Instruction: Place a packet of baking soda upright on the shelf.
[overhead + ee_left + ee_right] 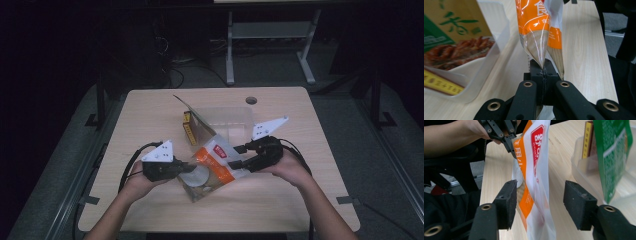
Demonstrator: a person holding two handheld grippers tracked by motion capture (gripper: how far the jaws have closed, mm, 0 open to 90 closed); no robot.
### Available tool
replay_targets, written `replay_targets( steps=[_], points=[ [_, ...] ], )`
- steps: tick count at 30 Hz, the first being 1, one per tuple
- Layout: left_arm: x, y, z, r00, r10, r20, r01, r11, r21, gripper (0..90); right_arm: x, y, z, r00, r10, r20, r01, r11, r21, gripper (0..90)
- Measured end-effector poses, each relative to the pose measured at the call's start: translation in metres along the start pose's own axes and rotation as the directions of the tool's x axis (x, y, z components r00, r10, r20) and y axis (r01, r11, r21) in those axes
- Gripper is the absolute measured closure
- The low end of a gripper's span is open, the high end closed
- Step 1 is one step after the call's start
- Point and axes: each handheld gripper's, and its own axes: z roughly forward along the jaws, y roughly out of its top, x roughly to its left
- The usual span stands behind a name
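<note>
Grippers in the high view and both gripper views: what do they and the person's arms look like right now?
Both are black two-jaw tools. The left gripper and right gripper each carry a white three-cornered plate dotted with small holes, and a black cable loops back from each. The linkage arms have brass-coloured rivets, and the right gripper's pads are blocky black foam. The forearms are bare, with no sleeves showing.

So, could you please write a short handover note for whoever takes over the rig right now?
Left gripper: shut on a corner of the orange-and-white bag.
Right gripper: open, jaws on either side of the bag's other end, not yet closed.
The bag is held up just in front of the clear tub, which holds a green packet.
Done: bag picked up.
Left: probably grip with the right and put the bag in the tub.
</note>
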Motion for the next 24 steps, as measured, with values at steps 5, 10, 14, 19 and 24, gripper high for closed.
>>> replay_targets(
  steps=[5,10,14,19,24],
  points=[
    [0.003,-0.002,-0.008,0.9999,-0.006,-0.013,0.006,0.9999,-0.015,89.5,-0.005,0.014,0.01,0.999,-0.019,-0.042,0.019,1.0,0.004,52.9],
    [0.003,-0.002,-0.008,0.9999,-0.009,-0.008,0.009,0.9999,-0.013,89.5,-0.005,0.018,0.019,0.9979,-0.017,-0.063,0.018,1.0,0.007,63.8],
    [0.001,-0.002,-0.008,1.0,-0.005,-0.003,0.005,0.9999,-0.015,89.5,-0.004,0.017,0.019,0.9974,-0.028,-0.067,0.029,1.0,0.007,74.9],
    [0.002,0.0,-0.007,1.0,-0.008,0.005,0.008,0.9997,-0.023,89.5,-0.003,0.017,0.019,0.9959,-0.045,-0.078,0.046,0.999,0.008,83.1],
    [0.003,0.0,-0.008,0.9998,-0.019,0.005,0.019,0.9993,-0.032,89.5,-0.002,0.017,0.02,0.993,-0.066,-0.098,0.068,0.998,0.012,89.4]
  ],
)
